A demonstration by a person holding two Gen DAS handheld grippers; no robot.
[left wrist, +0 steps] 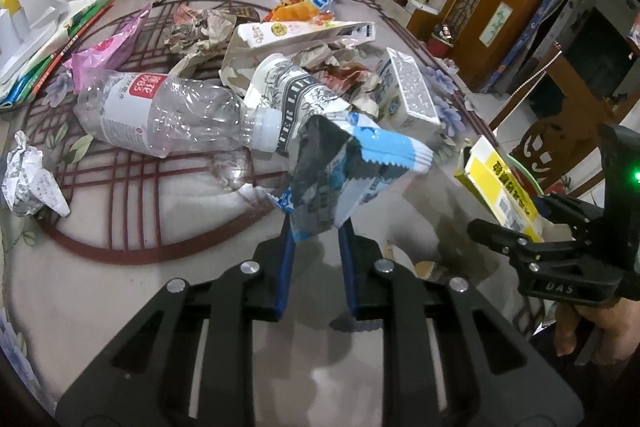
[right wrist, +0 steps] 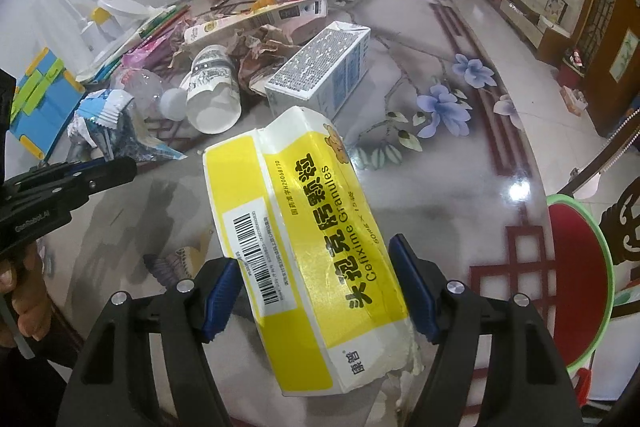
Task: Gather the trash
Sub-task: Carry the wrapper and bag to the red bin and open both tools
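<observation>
Here, along the left edge of the glossy flower-patterned table point(left wrist: 440, 95), a crumpled white paper ball point(left wrist: 30, 179) lies apart from the main heap, where a crushed clear plastic bottle point(left wrist: 160, 115) and a printed paper cup point(left wrist: 280, 95) lie on their sides beside a silver-topped milk carton point(left wrist: 408, 95). Nearer, the left gripper point(left wrist: 314, 227) has its blue pads nipped nearly shut on a crinkled blue-and-white snack wrapper point(left wrist: 344, 171), held clear of the surface, probably for binning. Rightmost, the right gripper point(right wrist: 316, 289) clamps a flattened yellow-and-white medicine box point(right wrist: 304, 227) across its width, jaws half spread, above the near edge.
</observation>
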